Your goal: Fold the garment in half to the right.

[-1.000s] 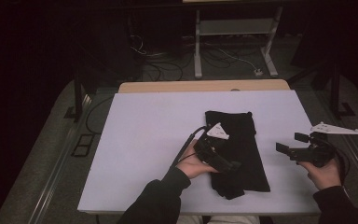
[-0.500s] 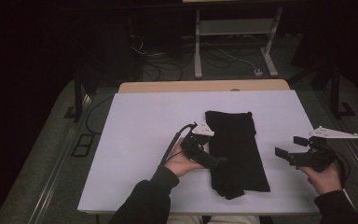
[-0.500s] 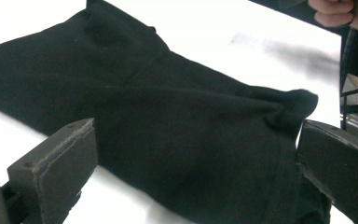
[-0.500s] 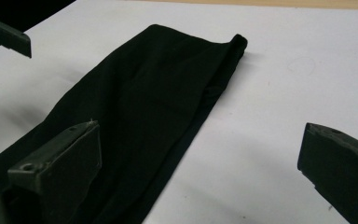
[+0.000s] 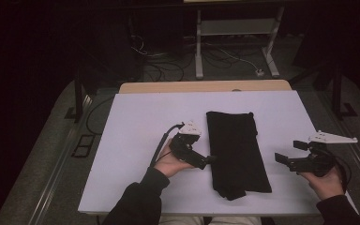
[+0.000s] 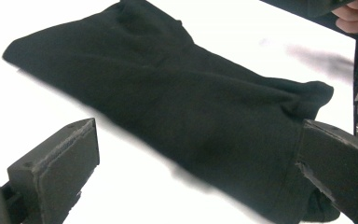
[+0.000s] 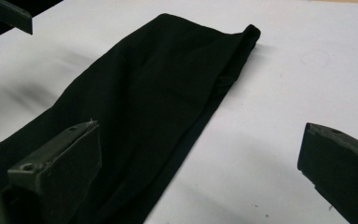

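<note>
The left claw (image 5: 209,161) is released, its jaws spread at the cloth's (image 5: 236,152) 9 o'clock edge. The right claw (image 5: 278,158) is also released, apart at 3 o'clock. The folded cloth lies at the tabletop's (image 5: 136,122) middle. For the next fold, I think, bite only the top layer.

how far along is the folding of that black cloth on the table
The black cloth already lies folded into a long strip on the white table. Nothing is in hand: the left gripper and right gripper are open, beside it. Any further fold remains.
</note>
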Demonstrator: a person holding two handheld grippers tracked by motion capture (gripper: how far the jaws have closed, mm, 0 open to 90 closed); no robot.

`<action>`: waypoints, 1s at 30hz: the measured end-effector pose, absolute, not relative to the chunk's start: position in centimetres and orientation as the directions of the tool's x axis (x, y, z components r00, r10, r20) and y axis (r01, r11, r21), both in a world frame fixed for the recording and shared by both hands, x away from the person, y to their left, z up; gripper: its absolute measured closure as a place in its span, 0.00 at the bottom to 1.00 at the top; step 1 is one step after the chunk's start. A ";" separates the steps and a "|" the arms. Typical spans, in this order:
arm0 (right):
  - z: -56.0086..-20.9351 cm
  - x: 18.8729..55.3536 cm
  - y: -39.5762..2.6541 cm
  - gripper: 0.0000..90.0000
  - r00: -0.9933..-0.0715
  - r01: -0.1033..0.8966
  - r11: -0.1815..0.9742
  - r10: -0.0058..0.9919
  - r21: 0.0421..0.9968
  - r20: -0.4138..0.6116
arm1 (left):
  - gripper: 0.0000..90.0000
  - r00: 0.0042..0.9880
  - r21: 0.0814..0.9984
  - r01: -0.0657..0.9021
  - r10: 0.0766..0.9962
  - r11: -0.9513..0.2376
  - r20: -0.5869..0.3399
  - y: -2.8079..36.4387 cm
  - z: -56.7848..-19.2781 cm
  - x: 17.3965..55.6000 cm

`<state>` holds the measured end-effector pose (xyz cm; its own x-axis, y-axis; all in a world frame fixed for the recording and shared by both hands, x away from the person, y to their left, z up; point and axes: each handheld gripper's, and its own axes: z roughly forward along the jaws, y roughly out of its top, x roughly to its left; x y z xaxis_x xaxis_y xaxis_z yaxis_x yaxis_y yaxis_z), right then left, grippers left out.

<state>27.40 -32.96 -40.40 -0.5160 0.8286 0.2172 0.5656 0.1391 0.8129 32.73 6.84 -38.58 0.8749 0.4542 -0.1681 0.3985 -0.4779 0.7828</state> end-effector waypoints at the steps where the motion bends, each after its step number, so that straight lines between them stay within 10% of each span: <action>1: -40.4 27.4 -32.9 0.00 -0.516 0.568 0.139 0.828 0.811 0.219 | 0.00 0.872 0.785 0.400 0.459 -0.474 -0.168 7.2 -38.6 32.7; 30: -40.8 27.0 -33.0 0.00 -0.511 0.578 0.143 0.831 0.803 0.220 | 0.00 0.815 0.815 0.436 0.551 -0.382 -0.178 14.4 -38.3 32.4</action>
<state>27.04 -33.05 -40.76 -0.5112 0.8307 0.2204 0.5784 0.1428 0.8031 32.35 14.38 -38.28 0.8152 0.5513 -0.1775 0.4360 -0.3823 0.8147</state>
